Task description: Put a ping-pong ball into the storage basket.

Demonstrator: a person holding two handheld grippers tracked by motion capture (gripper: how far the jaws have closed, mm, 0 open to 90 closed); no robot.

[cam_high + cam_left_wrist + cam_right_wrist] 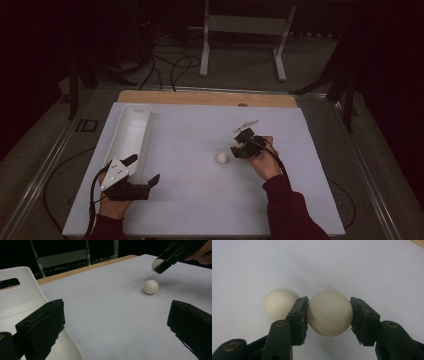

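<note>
A: Two cream balls are in play. The held ball (329, 313) sits squeezed between the pads of the right claw (329, 315), off the white worktop (200, 200); the loose ball (221, 158) rests on the worktop just beside that claw, on its left in the high view.

B: And in the right gripper view?

A: The loose ball (279, 304) lies just past the left-hand pad, close behind it; whether pad and ball touch cannot be told.

B: The state of the left claw?

A: The left claw (144, 169) stands wide and holds nothing. It hovers near the front of the worktop, one jaw just beside the near end of the white tray (131, 132).

B: Which relation governs the coming move?

A: Judged from this layout, the tray is the likely destination. It lies well apart from the right claw, across the worktop toward the left edge, with its long axis running away from the person. The left gripper view shows the tray wall (22, 297) just beside its own jaw and the loose ball (151, 286) ahead.

B: So which hand is nearer to what?

A: The left hand is nearer the tray; the right hand (265, 162) is nearer both balls.
</note>
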